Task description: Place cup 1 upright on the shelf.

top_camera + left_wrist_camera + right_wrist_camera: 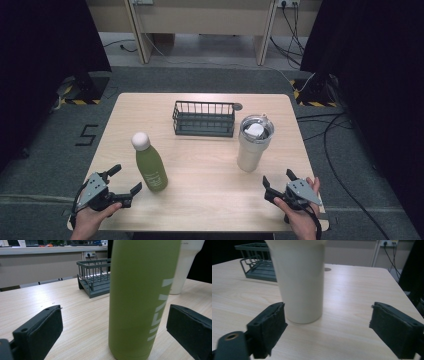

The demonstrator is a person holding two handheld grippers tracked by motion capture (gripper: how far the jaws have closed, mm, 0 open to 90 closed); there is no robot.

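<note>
High view: the matte green bottle (pixel 151 167), cylindrical with a rounded white cap, stands upright left of the dark wire rack (pixel 204 119); the cream tumbler (pixel 252 144) stands at the rack's right. Left gripper (pixel 125 182) spread wide, empty.

Left gripper view: smooth bottle (pixel 142 297) between padded jaws, untouched.

Right gripper view: right gripper (pixel 327 327) wide, tumbler (pixel 299 280) ahead.

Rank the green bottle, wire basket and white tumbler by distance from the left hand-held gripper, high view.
From the left hand-held gripper:
1. Green bottle, just ahead, at its open jaws.
2. Wire basket, farther back, mid-table.
3. White tumbler, across on the right side.
</note>
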